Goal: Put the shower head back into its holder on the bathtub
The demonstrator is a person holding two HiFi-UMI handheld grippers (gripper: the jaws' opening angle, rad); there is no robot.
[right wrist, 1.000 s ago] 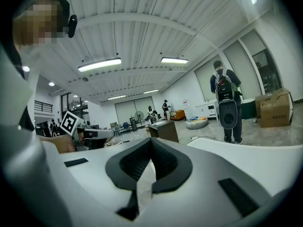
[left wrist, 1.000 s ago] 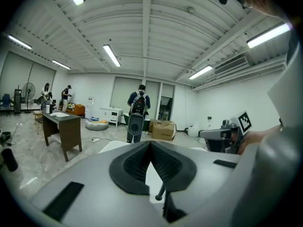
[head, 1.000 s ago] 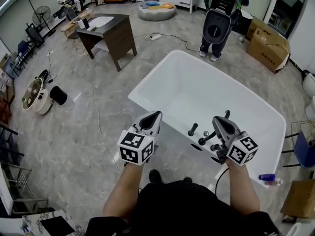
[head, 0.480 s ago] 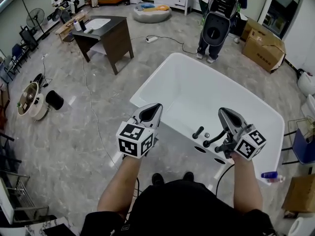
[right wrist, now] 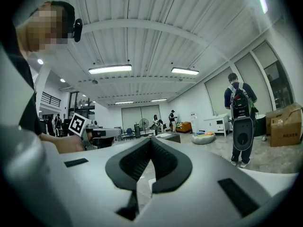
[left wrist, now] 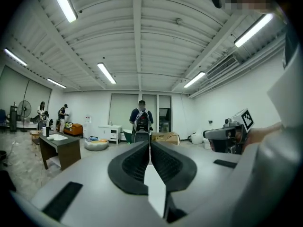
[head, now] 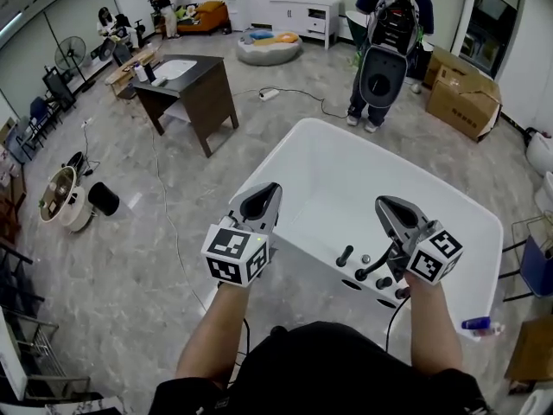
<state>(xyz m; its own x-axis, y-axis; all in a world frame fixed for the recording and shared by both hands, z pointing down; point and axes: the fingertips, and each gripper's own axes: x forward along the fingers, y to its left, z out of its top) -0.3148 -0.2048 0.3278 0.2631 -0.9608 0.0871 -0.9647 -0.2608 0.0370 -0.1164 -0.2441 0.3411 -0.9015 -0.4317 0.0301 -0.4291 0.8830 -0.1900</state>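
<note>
The white bathtub lies in front of me in the head view. Black tap fittings stand on its near rim, and a black hose hangs from them down the outside. I cannot pick out the shower head among them. My left gripper hovers over the tub's near left rim, shut and holding nothing. To the right, my right gripper is over the fittings, also shut and holding nothing. Both point level. In the left gripper view the jaws are closed together, as are those in the right gripper view.
A person with a backpack stands beyond the tub's far end. A dark desk is at the left, cardboard boxes at the back right. A blue bottle lies near the tub's right corner. A cable runs across the floor.
Both grippers have risen a little over the tub's near rim and stayed shut. The head camera now takes in more of the room beyond the tub.
</note>
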